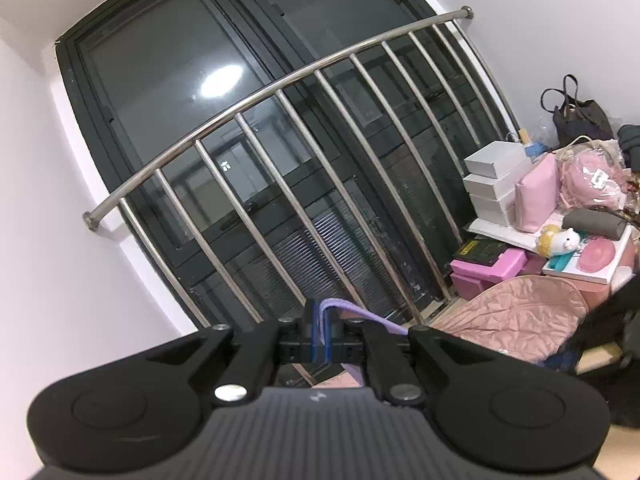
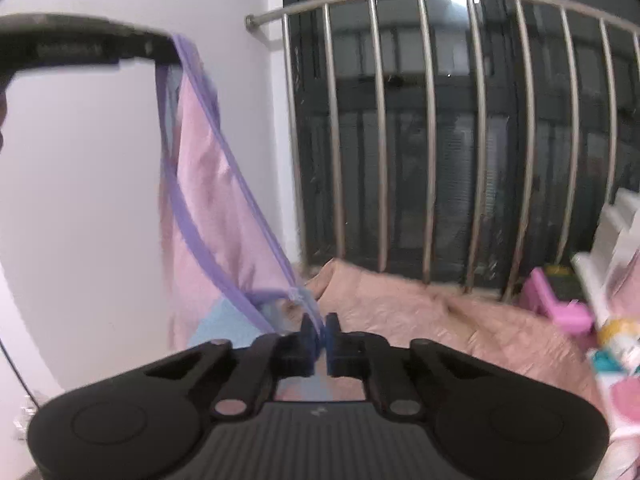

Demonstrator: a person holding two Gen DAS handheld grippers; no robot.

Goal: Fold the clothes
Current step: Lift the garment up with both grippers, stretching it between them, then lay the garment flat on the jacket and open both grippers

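Both grippers hold a pink garment (image 2: 208, 184) aloft before a barred window (image 1: 280, 160). The left gripper (image 1: 322, 334) has its jaws clamped on the purple trim (image 1: 360, 314), which runs off to the right of the jaws. The right gripper (image 2: 319, 334) pinches the same trim between its blue pads (image 2: 332, 330); from there the cloth rises up and left to the other gripper. Beyond and below the jaws lies a pink quilt (image 2: 420, 304); boxes (image 1: 496, 184) stand to the right.

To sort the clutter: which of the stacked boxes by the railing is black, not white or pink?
The flat black box with the yellow label, lying on the pink boxes, below the white boxes.
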